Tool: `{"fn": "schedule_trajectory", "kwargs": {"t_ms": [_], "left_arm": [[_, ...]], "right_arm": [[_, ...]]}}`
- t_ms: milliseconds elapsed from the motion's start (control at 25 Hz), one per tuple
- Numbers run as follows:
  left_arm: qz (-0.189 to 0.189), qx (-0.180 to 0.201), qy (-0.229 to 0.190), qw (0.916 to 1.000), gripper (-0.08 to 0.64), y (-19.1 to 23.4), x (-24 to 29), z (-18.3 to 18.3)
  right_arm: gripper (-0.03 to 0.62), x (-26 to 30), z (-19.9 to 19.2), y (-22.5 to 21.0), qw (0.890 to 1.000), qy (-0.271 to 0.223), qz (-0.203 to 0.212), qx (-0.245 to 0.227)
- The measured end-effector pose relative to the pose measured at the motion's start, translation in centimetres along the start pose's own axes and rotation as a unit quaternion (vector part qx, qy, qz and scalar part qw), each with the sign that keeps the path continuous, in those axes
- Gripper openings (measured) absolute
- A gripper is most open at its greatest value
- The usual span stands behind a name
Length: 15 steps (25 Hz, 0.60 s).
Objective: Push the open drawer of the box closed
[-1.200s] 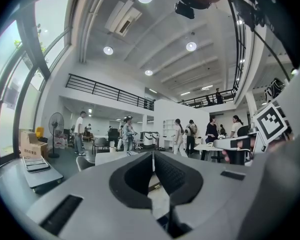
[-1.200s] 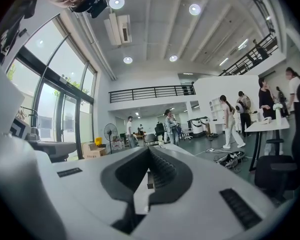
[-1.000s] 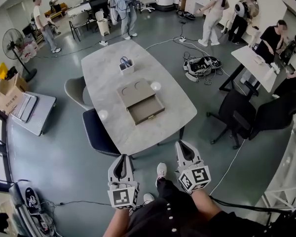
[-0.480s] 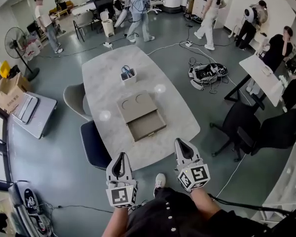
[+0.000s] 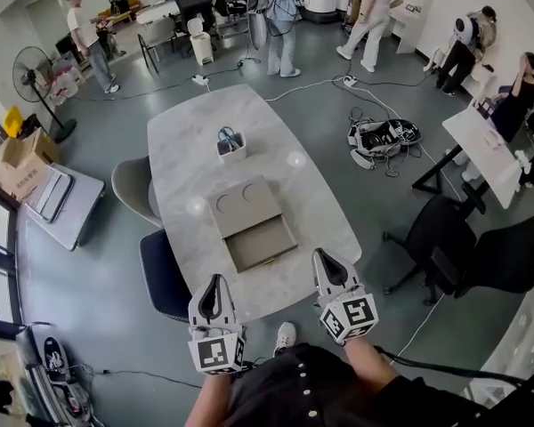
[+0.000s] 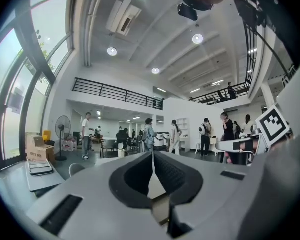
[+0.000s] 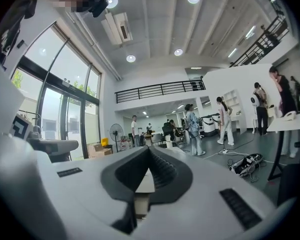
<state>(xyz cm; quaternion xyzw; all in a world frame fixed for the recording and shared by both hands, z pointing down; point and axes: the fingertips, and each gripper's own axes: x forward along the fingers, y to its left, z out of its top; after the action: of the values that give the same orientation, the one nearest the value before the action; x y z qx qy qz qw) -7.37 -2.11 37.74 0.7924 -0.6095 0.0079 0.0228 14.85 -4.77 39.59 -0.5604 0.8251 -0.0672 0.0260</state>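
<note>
A flat tan box (image 5: 242, 205) lies in the middle of the pale marble table (image 5: 182, 145). Its drawer (image 5: 261, 246) is pulled out toward me and looks bare inside. Both grippers hover just off the table's near edge, apart from the box. My left gripper (image 5: 215, 281) is shut with nothing in it, below and left of the drawer. My right gripper (image 5: 324, 256) is also shut with nothing in it, right of the drawer front. In the left gripper view the tips of the left gripper (image 6: 152, 154) meet. In the right gripper view the tips of the right gripper (image 7: 149, 149) meet too.
A white holder with scissors (image 5: 230, 142) stands farther back on the table. Two chairs (image 5: 163, 277) are tucked in at the table's left side, and a black office chair (image 5: 445, 238) stands to the right. Cables and a bag (image 5: 384, 136) lie on the floor. Several people stand at the back.
I have stepped closer: the table and box now sit nearer to both grippers, whose tips reach the near edge. People in the background have walked on.
</note>
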Motion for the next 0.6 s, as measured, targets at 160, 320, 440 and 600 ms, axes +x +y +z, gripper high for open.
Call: {"fn": "schedule_trajectory", "kwargs": {"t_ms": [160, 320, 440, 600], "left_arm": [[0.011, -0.004, 0.01, 0.9999, 0.025, -0.3, 0.8, -0.5], [0.017, -0.005, 0.02, 0.9996, 0.025, -0.3, 1.4, -1.0], [0.021, -0.007, 0.019, 0.9996, 0.025, 0.1, 2.0, -1.0], [0.023, -0.008, 0.022, 0.9995, 0.025, 0.6, 2.6, -0.8]], "right_arm": [[-0.003, 1.0, -0.2, -0.9, 1.0, 0.005, 0.008, 0.005], [-0.003, 1.6, -0.8, -1.5, 1.0, 0.014, 0.013, 0.01], [-0.003, 2.4, -1.6, -1.7, 1.0, 0.023, 0.014, 0.013], [-0.003, 3.4, -2.4, -1.4, 0.999, 0.035, 0.019, 0.02]]}}
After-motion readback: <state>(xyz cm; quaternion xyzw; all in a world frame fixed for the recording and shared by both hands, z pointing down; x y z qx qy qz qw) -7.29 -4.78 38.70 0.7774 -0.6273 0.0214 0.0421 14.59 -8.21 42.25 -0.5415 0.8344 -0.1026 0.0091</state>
